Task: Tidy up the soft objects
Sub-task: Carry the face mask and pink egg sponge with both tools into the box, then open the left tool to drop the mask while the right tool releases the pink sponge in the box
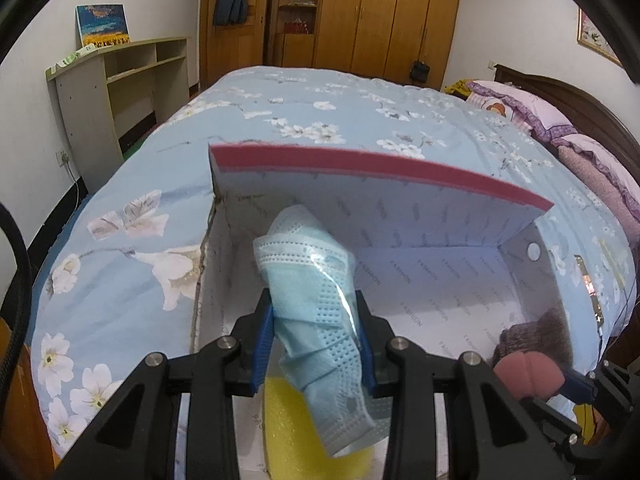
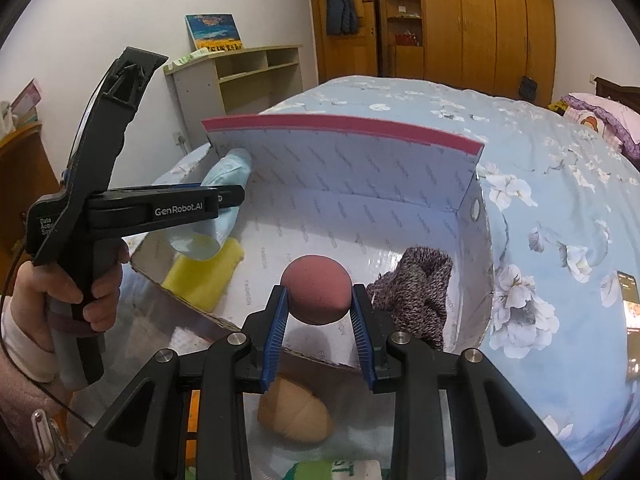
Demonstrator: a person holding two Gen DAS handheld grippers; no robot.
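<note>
Over an open white box (image 2: 486,256) on a floral bedspread (image 1: 132,240), the left gripper (image 1: 316,340) pinches a folded blue face mask (image 1: 316,300) above a yellow sponge (image 2: 204,276); the right gripper (image 2: 319,312) clamps a dusty-pink ball (image 2: 316,294), apparently foam, beside a knitted item (image 2: 416,296).

A bed (image 1: 320,120) is covered by a light blue quilt (image 2: 560,240) printed with white flowers. An open cardboard box (image 1: 400,208) with a raised, pink-edged lid is set directly on the quilt. Pink pillows (image 1: 532,116) are piled at the head of the bed, against a dark wooden headboard (image 1: 580,100). A phone (image 2: 630,312) is laid flat on the quilt, near the box.
</note>
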